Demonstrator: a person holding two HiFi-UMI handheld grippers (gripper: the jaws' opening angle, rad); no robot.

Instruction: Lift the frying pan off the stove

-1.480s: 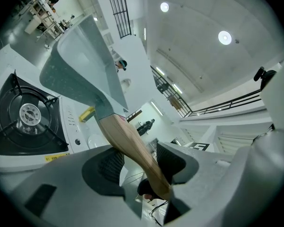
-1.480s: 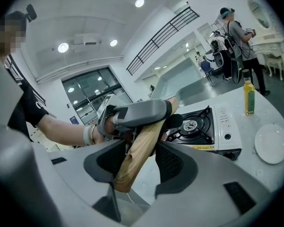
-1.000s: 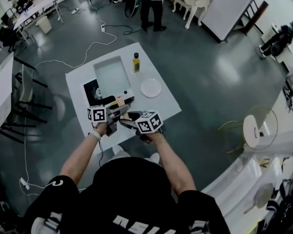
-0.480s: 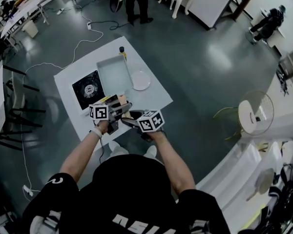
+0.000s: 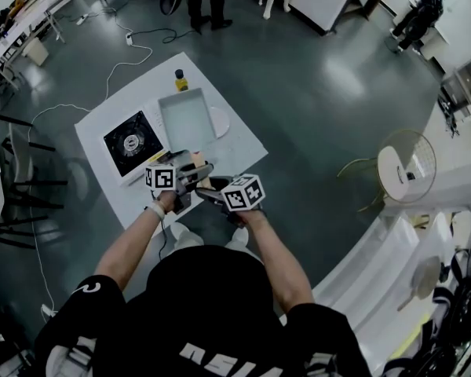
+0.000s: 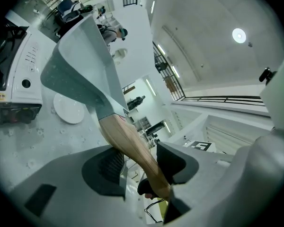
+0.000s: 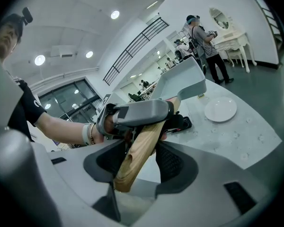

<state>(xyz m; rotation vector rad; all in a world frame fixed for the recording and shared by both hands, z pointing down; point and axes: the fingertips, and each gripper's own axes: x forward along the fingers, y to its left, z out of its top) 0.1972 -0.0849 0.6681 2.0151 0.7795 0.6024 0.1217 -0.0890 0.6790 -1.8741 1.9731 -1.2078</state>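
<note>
head view: the square grey frying pan with wooden handle (image 5: 184, 118) is held up clear of the black stove (image 5: 129, 141), with its handle clamped by the left gripper (image 6: 142, 164) and right gripper (image 7: 139, 162). with 2 grips so far back, it could be tipped or slipped loose.

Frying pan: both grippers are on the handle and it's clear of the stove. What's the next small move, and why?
Probably lower the frying pan onto bare table. The left gripper and right gripper both clamp its wooden handle. The pan sits beside the stove, not over it, and overlaps the white plate, so avoid that.
</note>
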